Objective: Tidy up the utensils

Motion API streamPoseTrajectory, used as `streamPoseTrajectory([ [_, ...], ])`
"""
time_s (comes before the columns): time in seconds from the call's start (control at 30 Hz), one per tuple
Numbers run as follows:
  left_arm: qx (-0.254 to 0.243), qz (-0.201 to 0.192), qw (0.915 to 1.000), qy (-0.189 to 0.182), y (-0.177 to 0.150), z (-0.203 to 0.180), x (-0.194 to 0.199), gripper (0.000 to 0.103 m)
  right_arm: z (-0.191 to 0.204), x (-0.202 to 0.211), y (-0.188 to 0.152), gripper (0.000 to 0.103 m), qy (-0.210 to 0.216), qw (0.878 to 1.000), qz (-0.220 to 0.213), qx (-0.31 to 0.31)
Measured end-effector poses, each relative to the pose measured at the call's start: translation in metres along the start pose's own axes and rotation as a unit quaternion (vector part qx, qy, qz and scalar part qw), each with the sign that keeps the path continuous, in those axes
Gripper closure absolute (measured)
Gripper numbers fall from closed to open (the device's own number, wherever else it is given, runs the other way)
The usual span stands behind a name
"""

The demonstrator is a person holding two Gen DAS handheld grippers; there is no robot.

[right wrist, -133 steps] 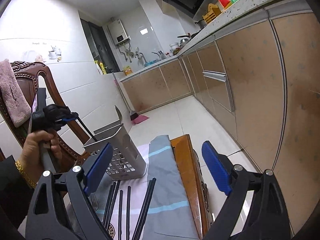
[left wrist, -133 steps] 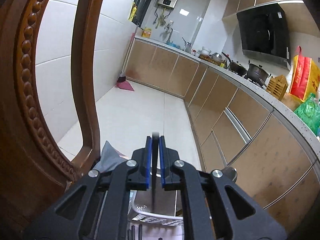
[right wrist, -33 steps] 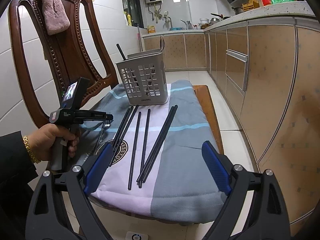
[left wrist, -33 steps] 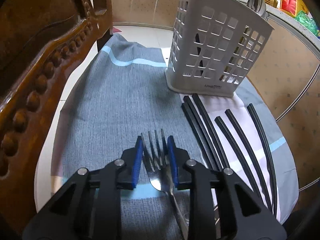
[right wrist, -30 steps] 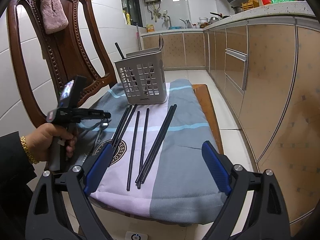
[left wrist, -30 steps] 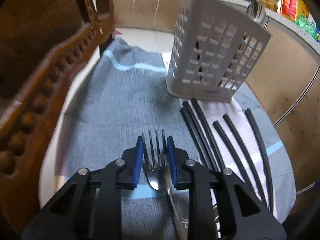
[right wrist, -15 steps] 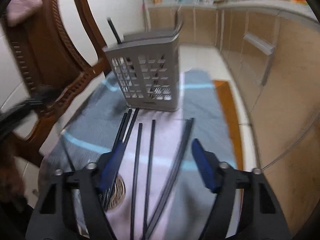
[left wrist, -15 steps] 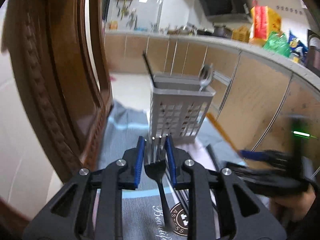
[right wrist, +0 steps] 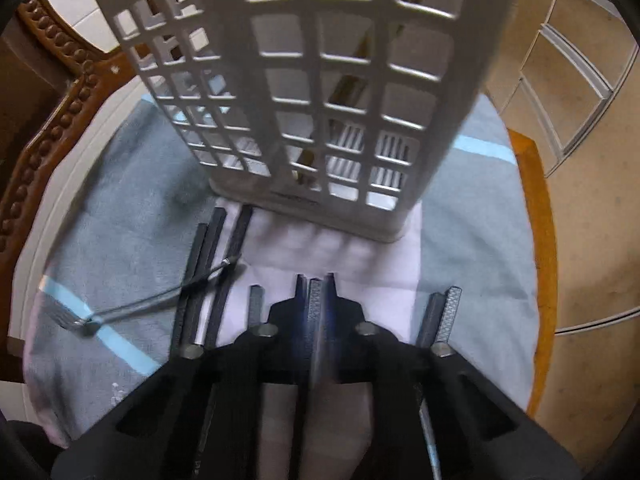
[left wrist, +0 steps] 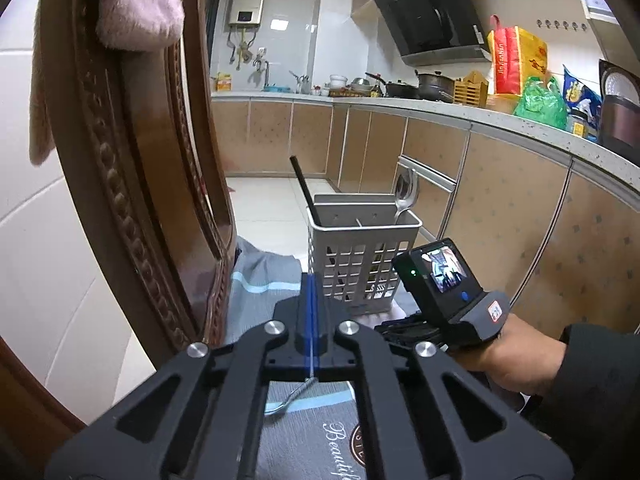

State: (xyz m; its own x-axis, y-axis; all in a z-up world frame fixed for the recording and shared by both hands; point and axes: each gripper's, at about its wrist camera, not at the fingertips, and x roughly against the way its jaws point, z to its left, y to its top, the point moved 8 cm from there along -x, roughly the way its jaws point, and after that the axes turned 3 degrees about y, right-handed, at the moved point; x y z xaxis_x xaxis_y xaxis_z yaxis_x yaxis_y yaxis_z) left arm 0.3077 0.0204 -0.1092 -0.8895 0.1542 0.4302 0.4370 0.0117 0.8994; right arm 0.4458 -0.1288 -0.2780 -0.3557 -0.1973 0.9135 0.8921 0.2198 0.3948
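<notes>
A grey slotted utensil basket (left wrist: 360, 264) (right wrist: 320, 100) stands on the cloth, with a spoon (left wrist: 406, 192) and one black chopstick (left wrist: 306, 192) upright in it. My left gripper (left wrist: 310, 292) hangs above the cloth in front of the basket, its jaws closing together with nothing between the blue pads. The fork (right wrist: 140, 304) lies on the cloth, its handle across the left chopsticks (right wrist: 208, 260). My right gripper (right wrist: 316, 284) points down just before the basket, its jaws closing on a black chopstick (right wrist: 316, 304). More chopsticks (right wrist: 440, 312) lie to the right.
The striped grey and lilac cloth (right wrist: 460, 220) covers a wooden chair seat. The carved chair back (left wrist: 120, 160) rises close on the left with a pink towel (left wrist: 136, 4) over it. Kitchen cabinets (left wrist: 500, 220) run along the right. A person's hand (left wrist: 508, 356) holds the right gripper.
The left gripper rose, the fork left its jaws and now lies on the cloth, and the jaws closed. The right gripper swung down over the chopsticks and closed on one.
</notes>
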Motion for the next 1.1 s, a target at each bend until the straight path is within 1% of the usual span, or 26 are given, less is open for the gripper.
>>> streamPoseTrajectory([
  [0.1, 0.005, 0.000, 1.0000, 0.001, 0.002, 0.002, 0.002, 0.103, 0.000, 0.012, -0.001, 0.095, -0.005, 1.000, -0.013, 0.005],
  [0.2, 0.010, 0.026, 0.9996, 0.003, -0.006, 0.006, -0.007, 0.102, 0.004, 0.045, -0.002, 0.095, 0.020, 0.999, -0.047, -0.008],
  [0.23, 0.012, 0.042, 0.9990, 0.007, -0.011, 0.007, -0.012, 0.098, 0.004, 0.061, -0.003, 0.095, 0.028, 0.998, -0.063, -0.011],
  [0.27, 0.020, 0.070, 0.9973, 0.003, -0.021, 0.007, -0.019, 0.077, 0.005, 0.079, -0.005, 0.095, 0.040, 0.996, -0.079, -0.016],
  [0.3, 0.031, 0.089, 0.9955, 0.000, -0.028, 0.007, -0.024, 0.058, 0.005, 0.096, -0.007, 0.095, 0.050, 0.994, -0.095, -0.019],
  [0.33, 0.047, 0.101, 0.9938, 0.001, -0.035, 0.008, -0.027, 0.034, 0.005, 0.114, -0.009, 0.095, 0.057, 0.991, -0.115, -0.020],
  [0.37, 0.066, 0.109, 0.9918, 0.005, -0.042, 0.010, -0.031, 0.033, 0.005, 0.130, -0.012, 0.095, 0.061, 0.989, -0.132, -0.021],
  [0.4, 0.090, 0.131, 0.9873, 0.008, -0.055, 0.009, -0.036, 0.034, 0.003, 0.150, -0.017, 0.096, 0.067, 0.986, -0.152, -0.023],
  [0.43, 0.113, 0.147, 0.9826, 0.003, -0.067, 0.007, -0.039, 0.034, 0.001, 0.161, -0.019, 0.096, 0.072, 0.983, -0.166, -0.024],
  [0.47, 0.137, 0.157, 0.9780, 0.003, -0.079, 0.005, -0.041, 0.034, -0.001, 0.173, -0.023, 0.096, 0.076, 0.980, -0.180, -0.024],
  [0.5, 0.166, 0.156, 0.9736, 0.012, -0.092, 0.002, -0.039, 0.034, -0.003, 0.188, -0.029, 0.096, 0.083, 0.977, -0.196, -0.023],
  [0.53, 0.190, 0.142, 0.9712, 0.018, -0.101, -0.002, -0.035, 0.034, -0.006, 0.194, -0.031, 0.096, 0.087, 0.974, -0.207, -0.024],
  [0.57, 0.222, 0.117, 0.9677, 0.025, -0.111, -0.007, -0.028, 0.033, -0.007, 0.202, -0.035, 0.096, 0.089, 0.972, -0.218, -0.024],
  [0.6, 0.238, 0.105, 0.9651, 0.031, -0.116, -0.008, -0.024, 0.034, -0.009, 0.210, -0.038, 0.096, 0.095, 0.969, -0.227, -0.023],
  [0.63, 0.277, 0.078, 0.9564, 0.049, -0.127, -0.008, -0.016, 0.033, -0.008, 0.221, -0.042, 0.096, 0.102, 0.966, -0.237, -0.022],
  [0.7, 0.336, 0.050, 0.9373, 0.078, -0.143, 0.000, -0.010, 0.034, -0.011, 0.233, -0.047, 0.096, 0.113, 0.962, -0.248, -0.025],
  [0.73, 0.371, 0.038, 0.9229, 0.096, -0.155, 0.007, -0.010, 0.034, -0.013, 0.240, -0.051, 0.096, 0.122, 0.960, -0.250, -0.025],
  [0.77, 0.399, 0.038, 0.9103, 0.103, -0.165, 0.012, -0.013, 0.034, -0.015, 0.244, -0.055, 0.096, 0.128, 0.959, -0.253, -0.027],
  [0.8, 0.426, 0.042, 0.8982, 0.100, -0.175, 0.016, -0.018, 0.034, -0.015, 0.244, -0.058, 0.096, 0.131, 0.958, -0.253, -0.027],
  [0.87, 0.482, 0.044, 0.8703, 0.089, -0.192, 0.026, -0.030, 0.045, -0.018, 0.246, -0.065, 0.096, 0.141, 0.958, -0.248, -0.023],
  [0.9, 0.491, 0.031, 0.8662, 0.091, -0.191, 0.030, -0.031, 0.045, -0.021, 0.248, -0.068, 0.096, 0.146, 0.958, -0.247, -0.024],
  [0.93, 0.494, 0.024, 0.8639, 0.096, -0.190, 0.033, -0.032, 0.046, -0.021, 0.249, -0.071, 0.096, 0.151, 0.957, -0.245, -0.025],
  [0.97, 0.501, 0.019, 0.8595, 0.098, -0.190, 0.035, -0.033, 0.046, -0.023, 0.250, -0.073, 0.096, 0.155, 0.957, -0.244, -0.025],
  [1.0, 0.511, 0.011, 0.8519, 0.114, -0.189, 0.040, -0.033, 0.046, -0.026, 0.251, -0.076, 0.096, 0.158, 0.957, -0.243, -0.027],
  [1.07, 0.521, 0.004, 0.8425, 0.138, -0.187, 0.042, -0.033, 0.046, -0.029, 0.248, -0.079, 0.096, 0.166, 0.955, -0.243, -0.033],
  [1.1, 0.521, 0.002, 0.8406, 0.147, -0.185, 0.044, -0.033, 0.046, -0.030, 0.248, -0.081, 0.096, 0.169, 0.955, -0.243, -0.034],
])
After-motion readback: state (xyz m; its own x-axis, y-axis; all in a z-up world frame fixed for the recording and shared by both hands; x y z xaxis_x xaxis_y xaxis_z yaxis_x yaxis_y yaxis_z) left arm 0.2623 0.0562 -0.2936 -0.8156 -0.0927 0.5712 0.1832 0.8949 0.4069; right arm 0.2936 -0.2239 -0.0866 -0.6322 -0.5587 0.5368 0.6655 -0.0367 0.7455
